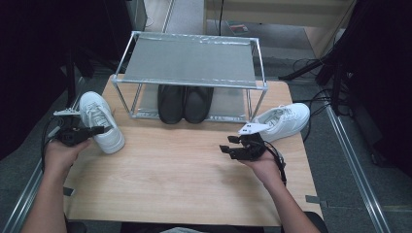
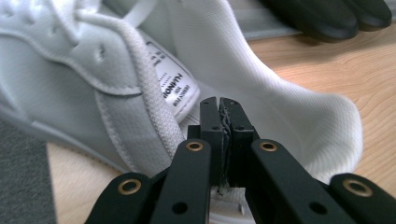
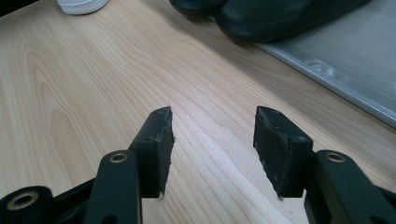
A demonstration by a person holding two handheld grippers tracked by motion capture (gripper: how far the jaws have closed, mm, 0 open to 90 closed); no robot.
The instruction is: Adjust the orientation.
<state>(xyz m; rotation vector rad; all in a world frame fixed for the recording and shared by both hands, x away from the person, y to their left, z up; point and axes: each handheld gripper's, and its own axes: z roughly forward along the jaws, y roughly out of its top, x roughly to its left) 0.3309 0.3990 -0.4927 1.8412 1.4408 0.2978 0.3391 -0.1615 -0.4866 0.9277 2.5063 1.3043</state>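
Nearest the bottom edge of the high view: two forearms coming in over the wooden table (image 1: 170, 179). Left gripper (image 1: 94, 130) sitting around 9 o'clock, jaws squeezed tight together, clamped on the collar edge of the left white sneaker (image 1: 99, 121). Looks like a thin bit of fabric pinched between the pads in the left gripper view, with the white sneaker's (image 2: 116, 79) mesh lining and tongue label right behind them. Sneaker resting on the table's left edge, toe pointing toward 11 o'clock-ish.

Right gripper (image 1: 226, 145) hanging out at about 4 o'clock from table centre, jaws spread wide with nothing between them, just bare wood grain showing in the gap in the right gripper view (image 3: 212, 140). Just past that hand, at 2 o'clock, a second white sneaker (image 1: 286, 120) lying near the right edge, not touched.

Further back at 12 o'clock: metal shoe rack (image 1: 189, 60) with a grey top shelf, and a pair of black shoes (image 1: 184, 103) parked side by side on its lower level.
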